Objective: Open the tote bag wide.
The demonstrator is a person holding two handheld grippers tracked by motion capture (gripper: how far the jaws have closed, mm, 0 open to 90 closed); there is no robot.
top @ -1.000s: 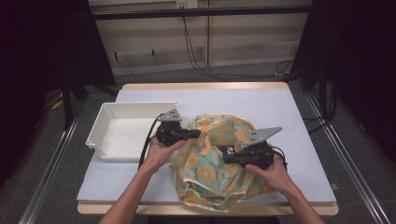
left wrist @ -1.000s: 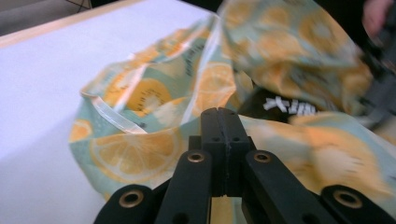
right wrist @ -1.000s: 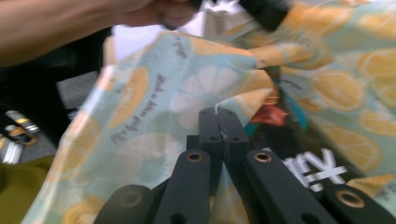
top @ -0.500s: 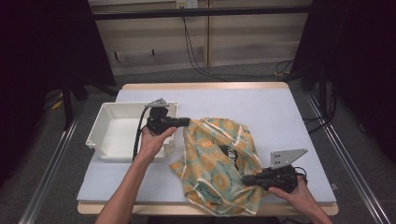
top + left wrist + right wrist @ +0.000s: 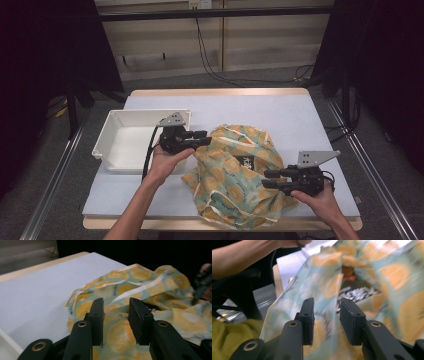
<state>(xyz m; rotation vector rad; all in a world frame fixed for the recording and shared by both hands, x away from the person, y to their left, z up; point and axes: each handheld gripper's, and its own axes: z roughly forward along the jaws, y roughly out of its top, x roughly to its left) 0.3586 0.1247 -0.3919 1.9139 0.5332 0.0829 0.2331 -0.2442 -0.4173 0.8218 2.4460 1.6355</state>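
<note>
Both grippers let go of the cloth (image 5: 235, 175) & backed off: left gripper (image 5: 201, 137) at its upper-left edge, right gripper (image 5: 266, 178) lower right. Jaws just opened, part-open, nothing held. Cloth crumpled, lower center, right of white tray (image 5: 120, 122).

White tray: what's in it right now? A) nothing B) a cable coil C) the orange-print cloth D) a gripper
A: the white tray shows a bare floor in the high view, while the orange-print cloth lies crumpled on the table to its right.

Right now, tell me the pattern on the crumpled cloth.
Orange citrus slices on pale teal cloth, clearest in the left gripper view.
</note>
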